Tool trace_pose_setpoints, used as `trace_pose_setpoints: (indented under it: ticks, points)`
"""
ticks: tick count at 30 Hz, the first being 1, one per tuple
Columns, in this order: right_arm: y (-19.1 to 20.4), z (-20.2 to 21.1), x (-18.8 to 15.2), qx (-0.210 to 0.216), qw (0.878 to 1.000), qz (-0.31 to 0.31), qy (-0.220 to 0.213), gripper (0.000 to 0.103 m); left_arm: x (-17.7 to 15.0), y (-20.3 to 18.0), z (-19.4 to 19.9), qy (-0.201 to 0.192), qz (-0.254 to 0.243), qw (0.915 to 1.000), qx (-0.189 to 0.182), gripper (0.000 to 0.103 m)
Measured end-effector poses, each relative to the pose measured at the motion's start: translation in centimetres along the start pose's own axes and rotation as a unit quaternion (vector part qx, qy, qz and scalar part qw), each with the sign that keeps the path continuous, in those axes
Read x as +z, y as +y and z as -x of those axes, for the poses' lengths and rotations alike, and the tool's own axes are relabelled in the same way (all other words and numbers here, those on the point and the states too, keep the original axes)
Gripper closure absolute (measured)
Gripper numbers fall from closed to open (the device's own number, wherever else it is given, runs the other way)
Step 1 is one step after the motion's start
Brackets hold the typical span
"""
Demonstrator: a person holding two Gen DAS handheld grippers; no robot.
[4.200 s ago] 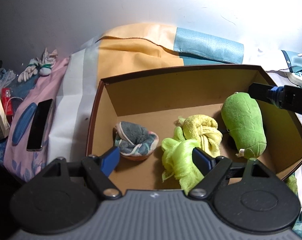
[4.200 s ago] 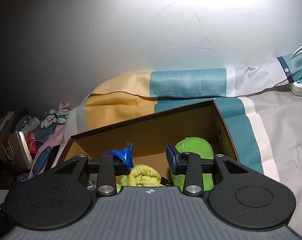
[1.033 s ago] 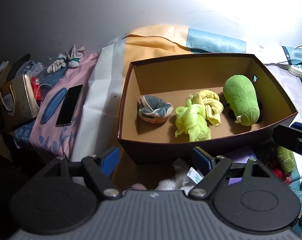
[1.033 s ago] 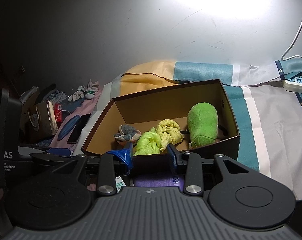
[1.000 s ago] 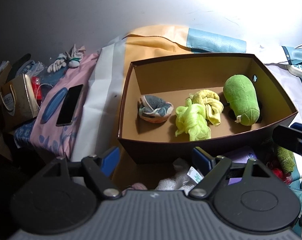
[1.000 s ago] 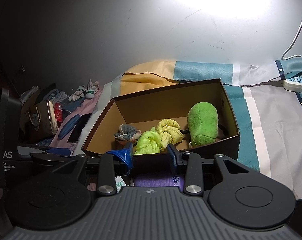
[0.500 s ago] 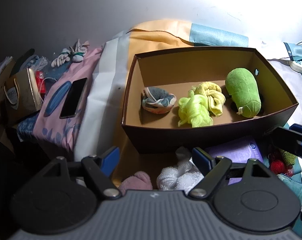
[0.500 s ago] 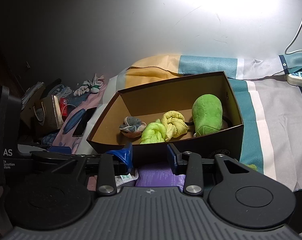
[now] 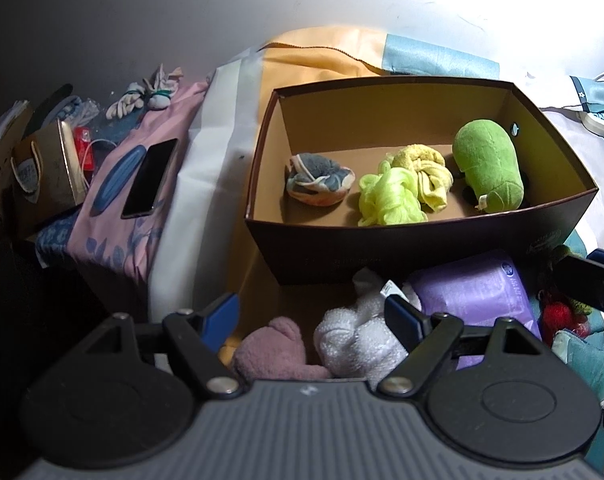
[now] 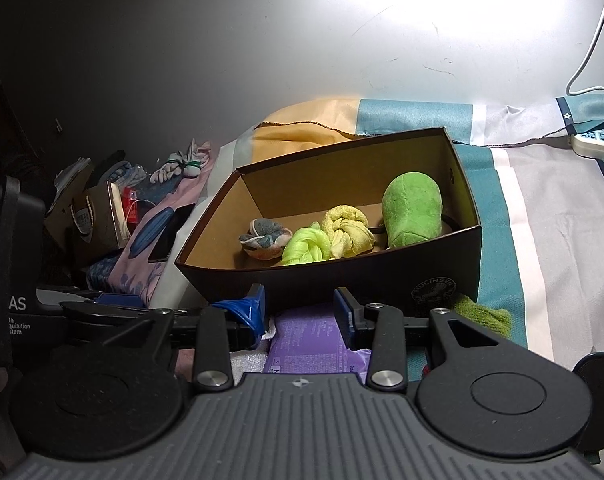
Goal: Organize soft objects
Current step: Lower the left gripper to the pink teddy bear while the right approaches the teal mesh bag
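Note:
A brown cardboard box (image 9: 422, 256) (image 10: 342, 280) holds a grey-blue cloth bundle (image 9: 318, 184), a neon green scrunchie-like puff (image 9: 390, 198), a knotted yellow towel (image 9: 426, 172) and a green plush (image 9: 488, 166) (image 10: 412, 210). In front of the box lie a pink plush (image 9: 274, 350), a white fluffy item (image 9: 356, 336) and a purple pack (image 9: 478, 292) (image 10: 310, 340). My left gripper (image 9: 312, 314) is open and empty above the pink and white items. My right gripper (image 10: 300, 308) is open and empty over the purple pack.
A phone (image 9: 150, 182) lies on the pink cloth at left, beside a small paper bag (image 9: 46, 176) and white gloves (image 9: 146, 92). A power strip (image 10: 598, 142) lies at far right. A green towel (image 10: 482, 314) and a red item (image 9: 558, 316) lie right of the pack.
Both grippers have drawn back from the box toward me and lowered. The pink plush, white item and purple pack have come into view. Both stay open.

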State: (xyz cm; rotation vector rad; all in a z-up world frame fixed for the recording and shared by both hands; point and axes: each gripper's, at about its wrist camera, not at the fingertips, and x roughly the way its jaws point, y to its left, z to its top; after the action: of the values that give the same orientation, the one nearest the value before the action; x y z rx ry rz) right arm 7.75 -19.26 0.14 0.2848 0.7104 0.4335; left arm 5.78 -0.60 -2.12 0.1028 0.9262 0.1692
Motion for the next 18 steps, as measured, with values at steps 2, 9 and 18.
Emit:
trace_pose_setpoints:
  ticks: [2, 9, 18]
  points:
    - [0.0, 0.1, -0.2, 0.001, 1.0, 0.001, 0.003, 0.082, -0.2, 0.0, 0.0, 0.001, 0.0, 1.0, 0.0, 0.019]
    - [-0.4, 0.4, -1.0, 0.013, 1.0, 0.003, 0.014, 0.082, -1.2, -0.2, 0.0, 0.01, 0.001, 0.9999, -0.008, 0.019]
    - [-0.8, 0.9, -2.7, 0.025, 0.999, 0.016, 0.036, 0.082, -3.5, 0.6, -0.2, 0.025, 0.011, 0.9992, -0.028, 0.019]
